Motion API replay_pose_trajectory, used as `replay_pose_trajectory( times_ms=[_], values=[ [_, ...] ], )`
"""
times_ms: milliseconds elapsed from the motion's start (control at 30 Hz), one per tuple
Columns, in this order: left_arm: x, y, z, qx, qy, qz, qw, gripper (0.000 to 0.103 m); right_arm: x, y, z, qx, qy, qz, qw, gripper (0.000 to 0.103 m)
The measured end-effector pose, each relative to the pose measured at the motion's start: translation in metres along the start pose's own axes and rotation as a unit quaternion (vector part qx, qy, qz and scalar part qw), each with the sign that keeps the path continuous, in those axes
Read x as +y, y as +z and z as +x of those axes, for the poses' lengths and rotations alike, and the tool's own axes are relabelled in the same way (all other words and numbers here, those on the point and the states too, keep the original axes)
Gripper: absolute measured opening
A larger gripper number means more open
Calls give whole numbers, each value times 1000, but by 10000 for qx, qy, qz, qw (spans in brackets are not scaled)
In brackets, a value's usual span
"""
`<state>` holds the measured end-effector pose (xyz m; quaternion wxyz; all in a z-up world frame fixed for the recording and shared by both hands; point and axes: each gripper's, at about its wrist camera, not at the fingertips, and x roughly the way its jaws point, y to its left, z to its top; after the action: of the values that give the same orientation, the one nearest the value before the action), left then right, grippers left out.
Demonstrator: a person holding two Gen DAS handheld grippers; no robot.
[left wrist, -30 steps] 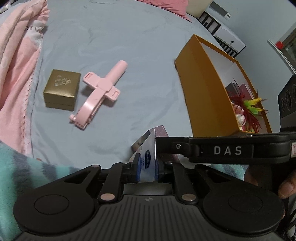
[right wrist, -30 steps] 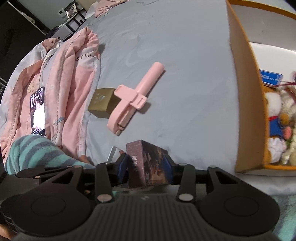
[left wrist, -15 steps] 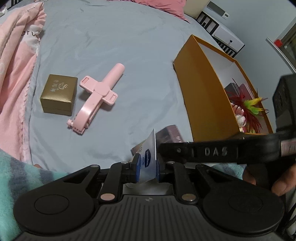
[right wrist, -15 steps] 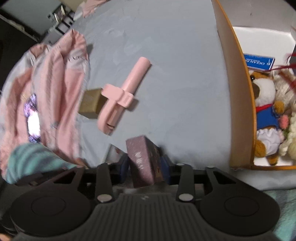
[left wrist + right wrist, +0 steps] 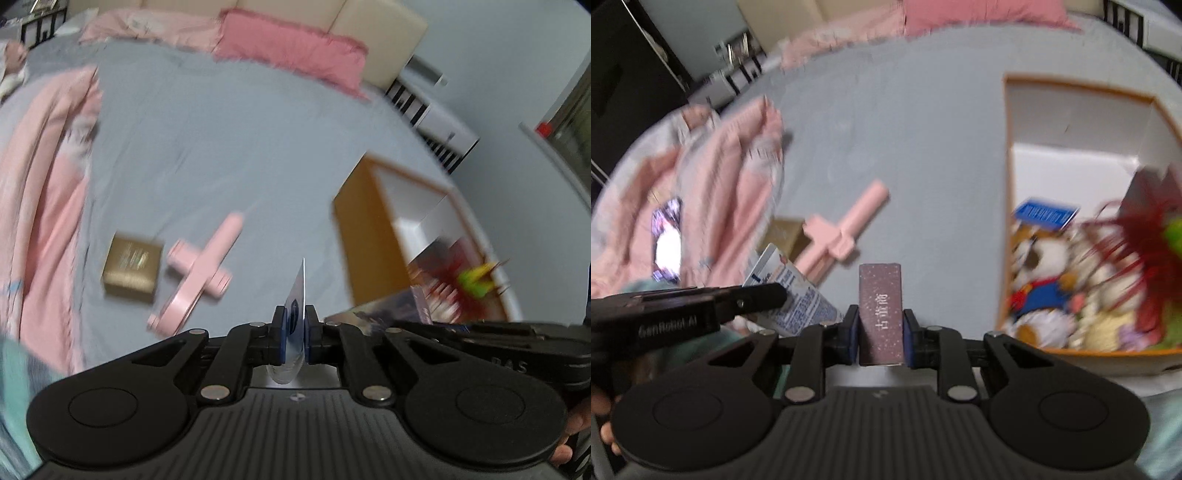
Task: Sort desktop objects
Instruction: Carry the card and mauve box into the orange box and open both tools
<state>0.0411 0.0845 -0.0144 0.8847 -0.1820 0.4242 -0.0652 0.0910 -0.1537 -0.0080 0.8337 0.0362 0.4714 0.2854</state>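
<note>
Desktop objects are lying on a grey bed sheet (image 5: 207,155): a gold box (image 5: 131,266) beside a pink holder (image 5: 201,275), near an orange bin (image 5: 1008,206). Left tongs (image 5: 295,328), just closing, are clamping a white tube (image 5: 298,295); right tongs (image 5: 881,334), also closing, are clamping a mauve box (image 5: 881,310). Pink pillows (image 5: 291,55) are lining the headboard.

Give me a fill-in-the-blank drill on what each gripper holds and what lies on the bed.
1. The left gripper is shut on a thin ____.
2. The right gripper is shut on a small ____ box.
3. The gold box lies beside a ____ stick.
4. The toys sit in an ____ bin.

Missing words: tube; purple; pink; orange
</note>
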Motion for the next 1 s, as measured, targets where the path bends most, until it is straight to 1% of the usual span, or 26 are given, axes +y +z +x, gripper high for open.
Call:
replay_pose_trajectory(
  times_ms=[100, 200, 267, 300, 400, 467, 567, 667, 733, 833, 900, 1000],
  values=[
    [-22, 22, -13, -312, -249, 153, 9991, 9, -10, 14, -39, -454, -15, 56, 9990, 24],
    [-46, 46, -15, -531, -572, 262, 9966, 9, -25, 34, -74, -902, -170, 101, 9957, 24],
    [-65, 61, -9, -642, -732, 352, 9946, 9, -35, 47, -89, -1132, -402, 97, 9927, 24],
    [-75, 68, -4, -679, -776, 438, 9937, 9, -43, 54, -94, -1240, -592, 112, 9904, 24],
    [-105, 81, 20, -659, -906, 669, 9914, 9, -67, 70, -97, -1389, -998, 206, 9850, 24],
    [-122, 89, 44, -557, -938, 750, 9912, 9, -84, 79, -89, -1312, -1154, 281, 9842, 24],
    [-143, 96, 83, -462, -814, 874, 9918, 9, -111, 88, -68, -1011, -1275, 398, 9859, 24],
    [-152, 100, 125, -269, -687, 836, 9938, 8, -134, 92, -40, -648, -1468, 440, 9861, 24],
    [-155, 99, 150, -145, -618, 793, 9948, 8, -147, 92, -24, -502, -1509, 482, 9861, 24],
    [-159, 99, 179, 21, -484, 806, 9956, 8, -160, 93, -5, -277, -1540, 529, 9863, 24],
    [-161, 98, 194, 175, -470, 771, 9958, 8, -164, 93, 9, -124, -1610, 489, 9857, 24],
    [-159, 93, 205, 307, -477, 766, 9954, 8, -167, 90, 20, -15, -1723, 377, 9843, 24]
  ],
)
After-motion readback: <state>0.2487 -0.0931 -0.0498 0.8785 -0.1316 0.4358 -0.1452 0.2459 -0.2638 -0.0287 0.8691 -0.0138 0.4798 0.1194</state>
